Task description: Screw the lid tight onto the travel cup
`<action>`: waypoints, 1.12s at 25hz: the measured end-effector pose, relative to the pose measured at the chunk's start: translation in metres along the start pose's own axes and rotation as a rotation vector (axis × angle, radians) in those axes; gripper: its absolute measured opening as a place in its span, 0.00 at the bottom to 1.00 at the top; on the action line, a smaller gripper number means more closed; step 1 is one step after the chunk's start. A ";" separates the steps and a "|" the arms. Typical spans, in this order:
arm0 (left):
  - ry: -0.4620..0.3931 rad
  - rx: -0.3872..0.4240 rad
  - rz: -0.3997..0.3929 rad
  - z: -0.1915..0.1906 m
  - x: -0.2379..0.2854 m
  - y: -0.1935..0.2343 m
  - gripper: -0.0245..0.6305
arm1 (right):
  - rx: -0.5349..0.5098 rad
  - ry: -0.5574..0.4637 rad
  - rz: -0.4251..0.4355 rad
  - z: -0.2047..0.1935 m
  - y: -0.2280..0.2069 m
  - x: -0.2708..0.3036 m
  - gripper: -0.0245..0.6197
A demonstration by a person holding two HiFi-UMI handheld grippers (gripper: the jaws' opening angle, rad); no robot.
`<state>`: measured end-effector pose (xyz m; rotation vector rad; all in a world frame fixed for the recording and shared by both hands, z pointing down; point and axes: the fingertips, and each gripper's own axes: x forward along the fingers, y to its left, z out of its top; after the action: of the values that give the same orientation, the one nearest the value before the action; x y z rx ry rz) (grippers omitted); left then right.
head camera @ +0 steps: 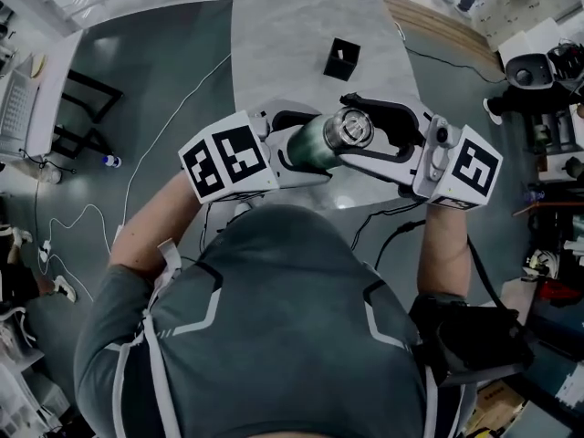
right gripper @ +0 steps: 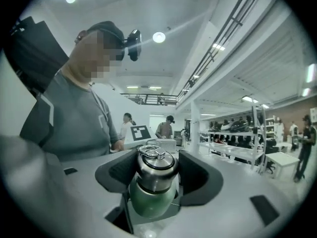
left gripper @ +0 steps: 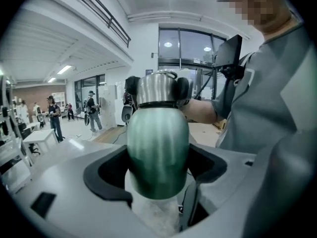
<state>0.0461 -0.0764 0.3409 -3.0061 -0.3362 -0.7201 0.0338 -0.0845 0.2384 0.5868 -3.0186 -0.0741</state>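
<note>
I hold a green travel cup [head camera: 313,144] in the air over the near edge of the table, lying roughly level. My left gripper [head camera: 299,142] is shut on its green body [left gripper: 158,148], with both black pads against its sides. The steel lid [head camera: 352,128] with a ring handle sits on the cup's mouth and points toward the right. My right gripper [head camera: 367,131] is shut on this lid [right gripper: 155,163], one pad on each side. In the left gripper view the lid [left gripper: 157,88] shows beyond the body, with the right gripper's black pads on either side of it.
A small black box [head camera: 341,58] stands farther back on the pale marble table [head camera: 292,26]. White cables and a small bottle [head camera: 110,161] lie on the dark floor at the left. People stand far off by tables and shelves in both gripper views.
</note>
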 end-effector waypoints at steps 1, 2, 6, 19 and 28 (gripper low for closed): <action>0.002 -0.015 0.018 -0.002 0.001 0.003 0.61 | 0.026 -0.008 -0.050 -0.002 -0.005 0.000 0.46; 0.003 -0.031 0.039 -0.004 0.001 0.006 0.61 | 0.050 -0.013 -0.105 -0.005 -0.010 0.000 0.46; 0.025 -0.059 0.144 -0.011 0.007 0.024 0.61 | 0.134 -0.034 -0.334 -0.016 -0.031 -0.004 0.46; -0.104 -0.008 -0.046 0.013 -0.003 0.003 0.61 | 0.011 -0.009 -0.114 0.008 0.000 -0.002 0.53; -0.089 0.049 -0.181 0.016 -0.005 -0.025 0.61 | -0.016 0.001 0.158 0.009 0.027 -0.007 0.49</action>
<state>0.0433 -0.0514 0.3241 -2.9939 -0.6268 -0.5797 0.0298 -0.0567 0.2310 0.3447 -3.0478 -0.0893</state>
